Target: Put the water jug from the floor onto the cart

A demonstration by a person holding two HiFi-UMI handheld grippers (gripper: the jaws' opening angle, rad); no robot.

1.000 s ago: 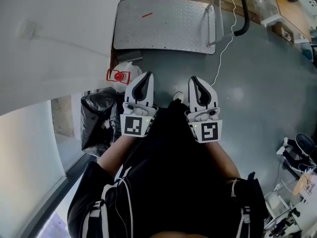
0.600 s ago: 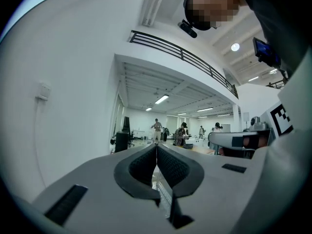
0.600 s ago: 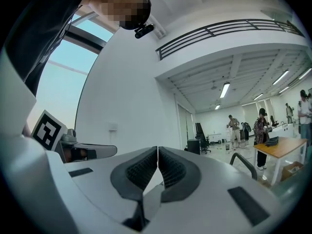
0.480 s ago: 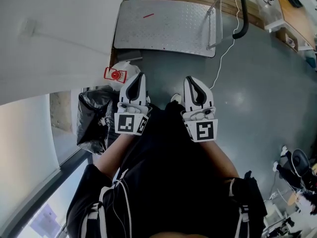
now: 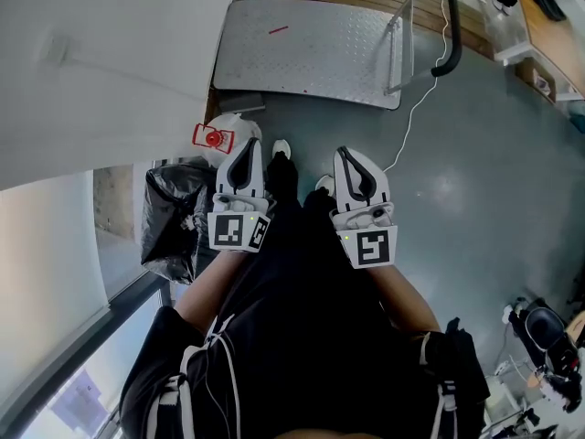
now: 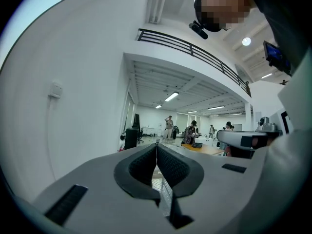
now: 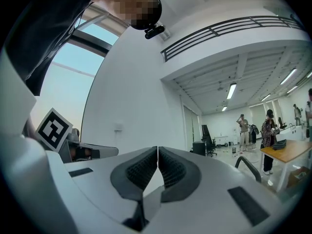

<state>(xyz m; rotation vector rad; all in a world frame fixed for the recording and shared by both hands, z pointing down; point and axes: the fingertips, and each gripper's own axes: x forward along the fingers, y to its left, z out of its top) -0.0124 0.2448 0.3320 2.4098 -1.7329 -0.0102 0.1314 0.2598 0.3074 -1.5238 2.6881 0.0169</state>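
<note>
Two grippers: left gripper [image 5: 249, 152], right gripper [image 5: 351, 160], jaws of both pressed together, empty. One water jug [image 5: 230, 130] on floor, beside one black bag [image 5: 172, 219]. One cart [image 5: 311, 51] beyond.

Large open lab hall, grey floor [image 5: 494, 154], strip ceiling lights [image 6: 171, 97], upper gallery railing [image 6: 195, 50], work table [image 7: 288, 151], metal platform cart [image 5: 311, 48]
</note>
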